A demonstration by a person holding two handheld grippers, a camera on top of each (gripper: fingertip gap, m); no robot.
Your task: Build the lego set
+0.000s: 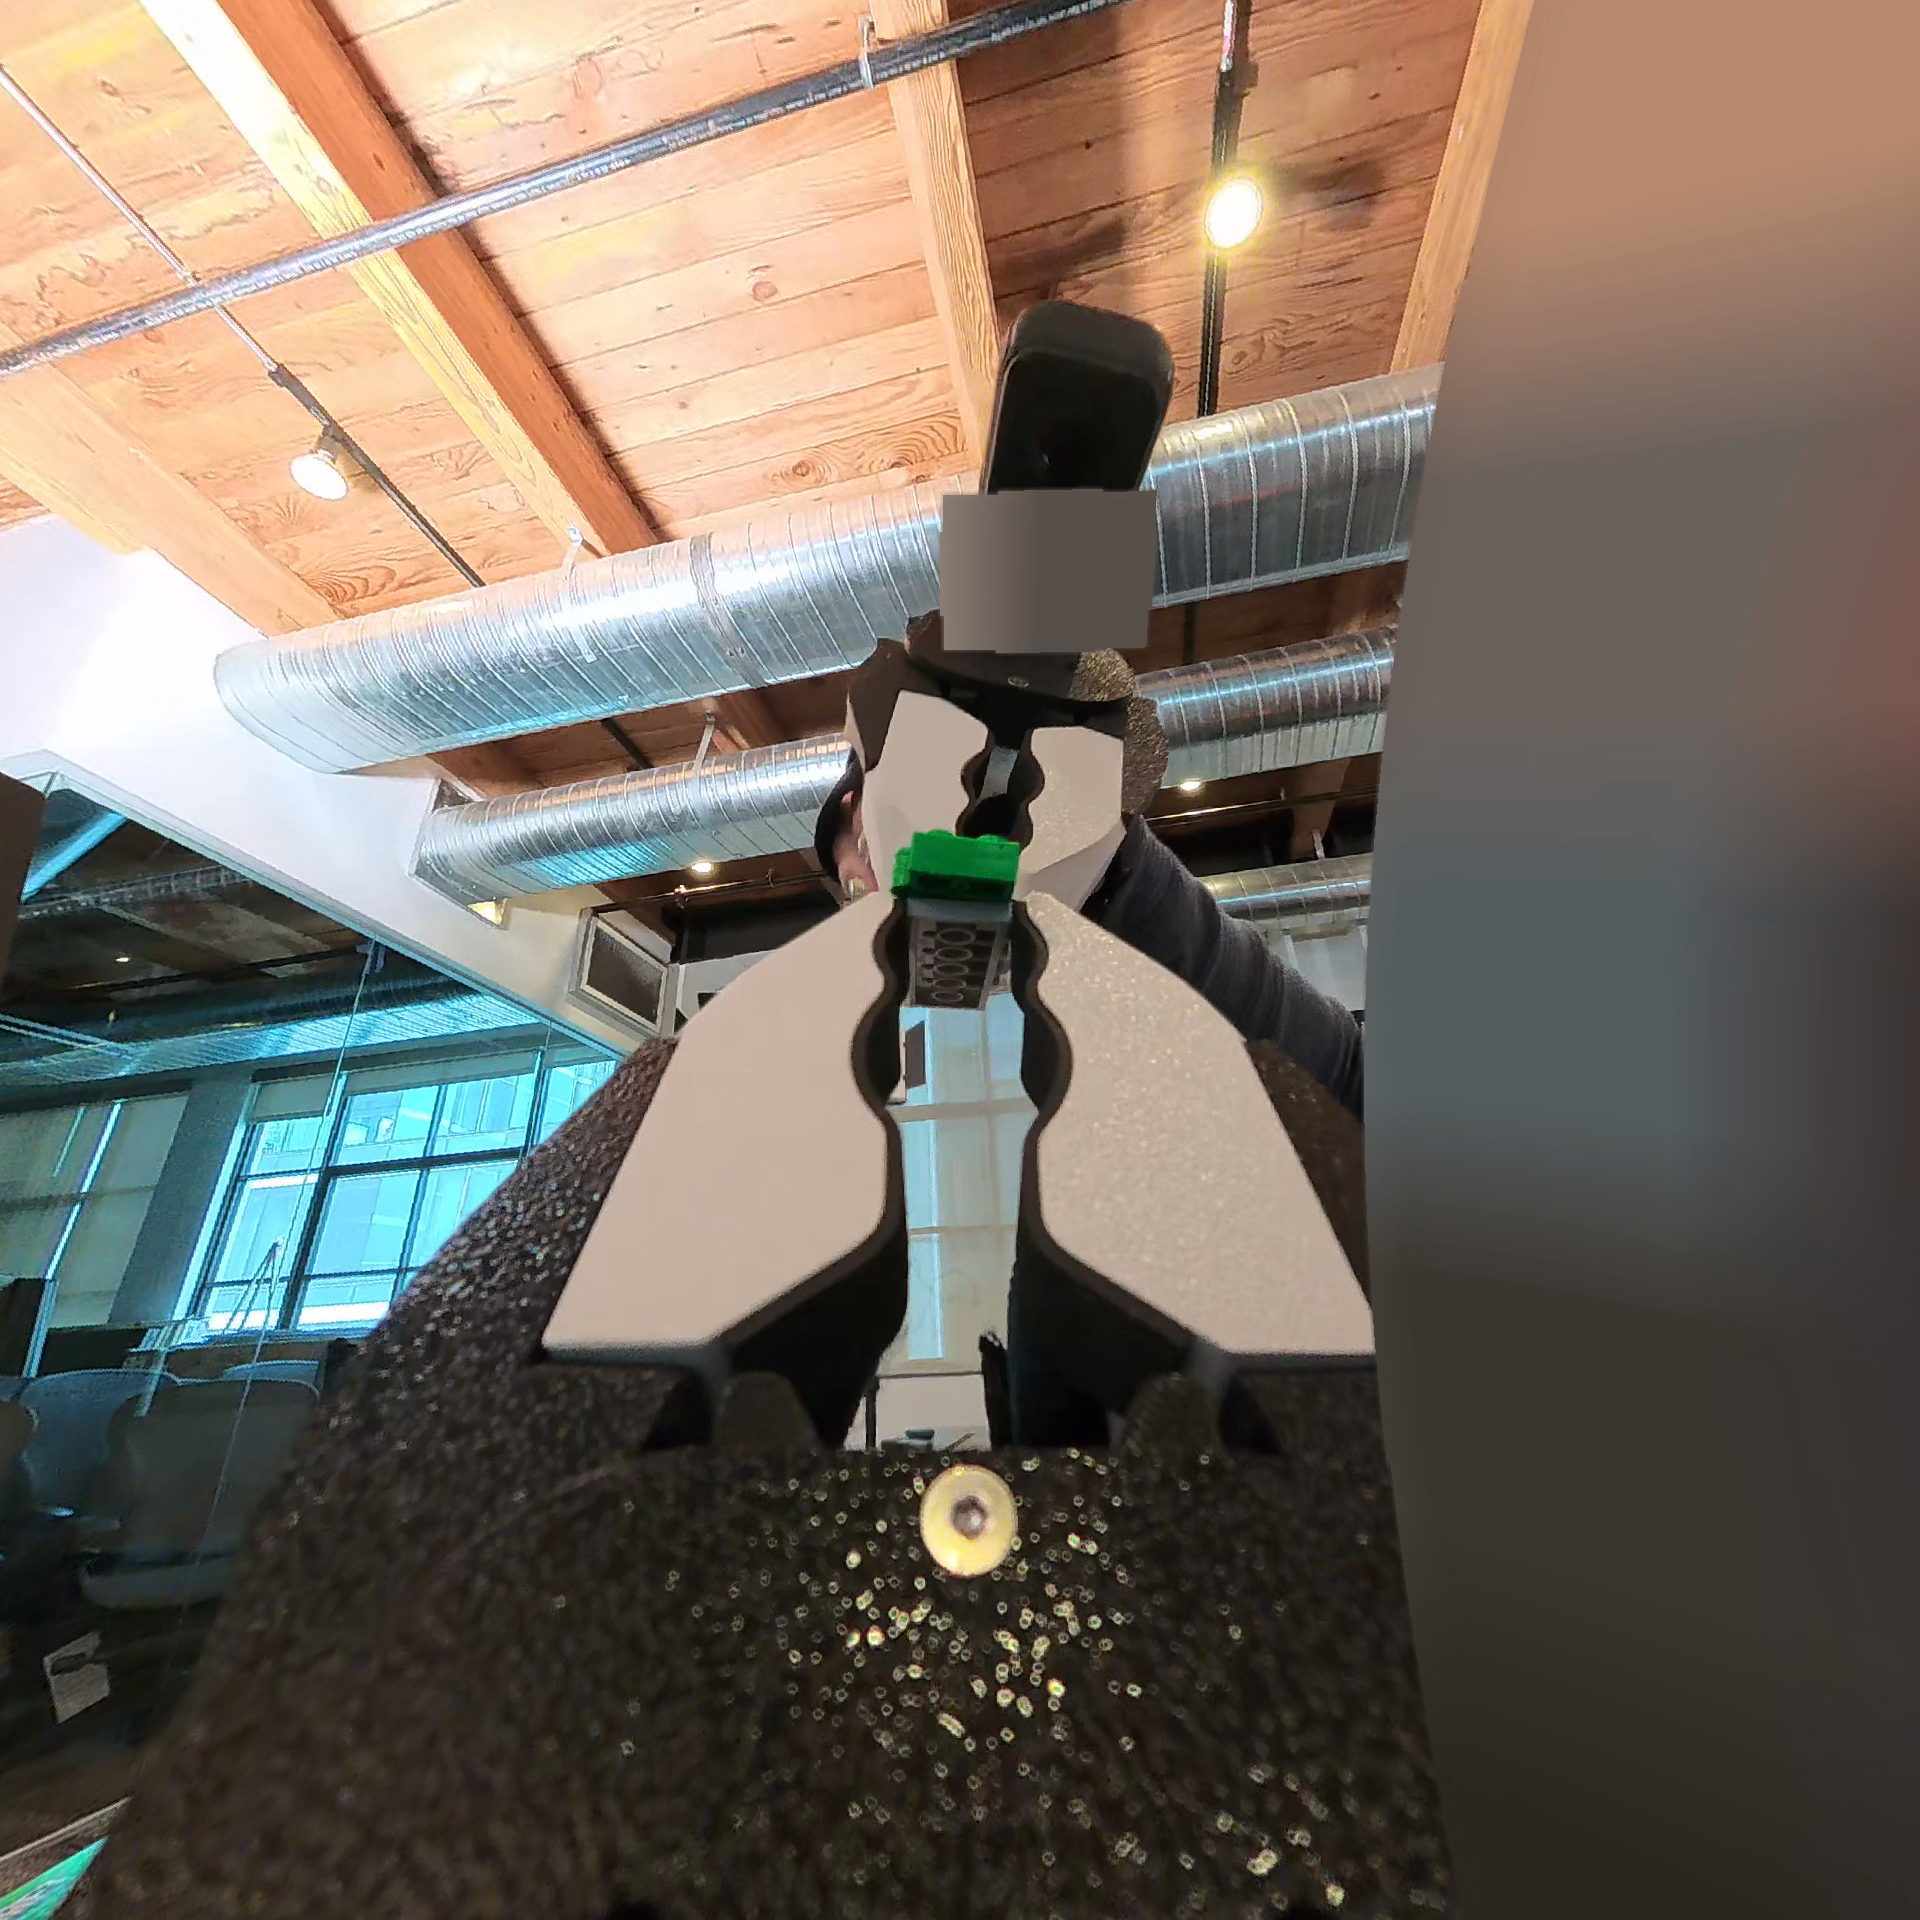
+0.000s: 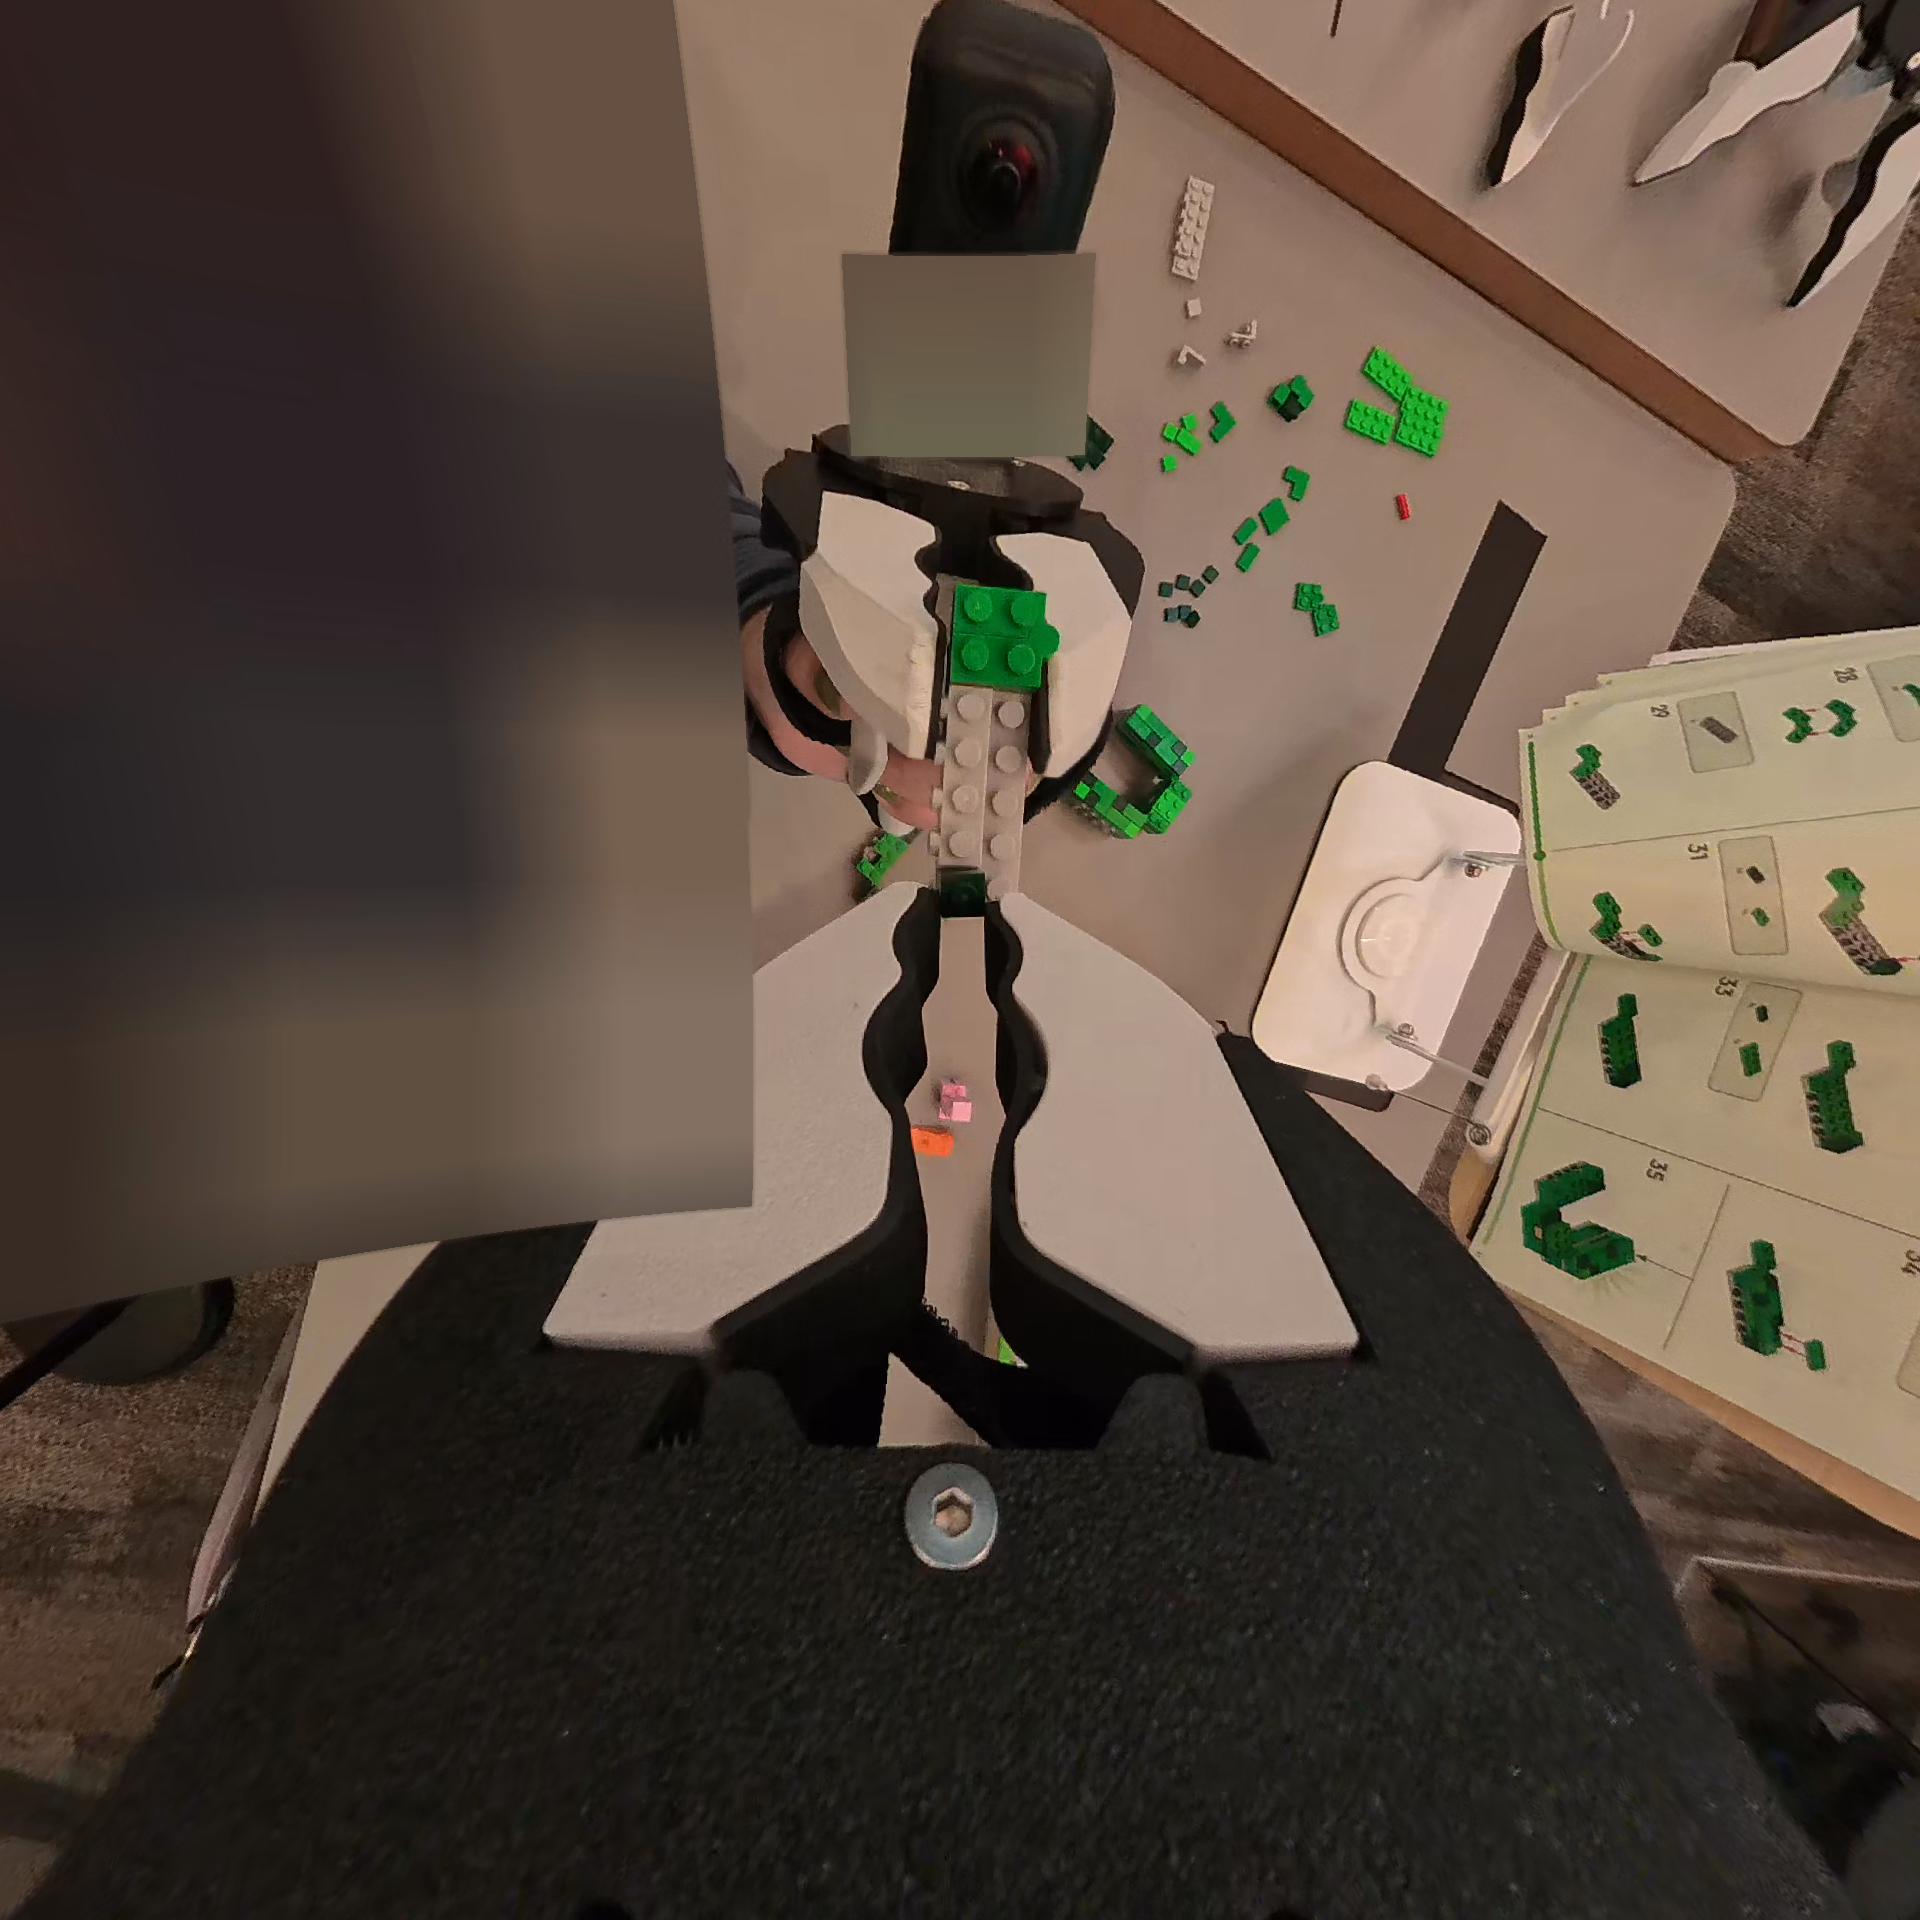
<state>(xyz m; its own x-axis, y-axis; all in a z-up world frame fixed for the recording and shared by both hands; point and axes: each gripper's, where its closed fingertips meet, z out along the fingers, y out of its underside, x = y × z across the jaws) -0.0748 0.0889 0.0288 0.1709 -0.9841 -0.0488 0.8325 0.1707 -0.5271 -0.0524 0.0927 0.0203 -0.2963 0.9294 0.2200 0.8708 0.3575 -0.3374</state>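
In the right wrist view a grey studded plate [image 2: 979, 779] is held in the air between both grippers. Bright green bricks [image 2: 1000, 636] sit on its far end. My left gripper [image 2: 992, 675] comes in from the far side and is shut on the plate's sides. My right gripper [image 2: 961, 902] is shut on a small dark green piece [image 2: 962, 891] at the plate's near end. In the left wrist view my left gripper [image 1: 956, 920] clamps the plate's underside [image 1: 954, 961]. Green bricks [image 1: 956, 868] show above it, with the right gripper [image 1: 987, 826] just behind them.
Below lies a grey table [image 2: 1351, 644] with several loose green pieces [image 2: 1397, 400], a square green frame build [image 2: 1138, 769], a white plate [image 2: 1193, 227], and pink [image 2: 954, 1101] and orange [image 2: 932, 1141] bits. An open instruction booklet [image 2: 1725, 935] and a white stand [image 2: 1382, 925] are at right. Less than 4 cm separates the two grippers' tips.
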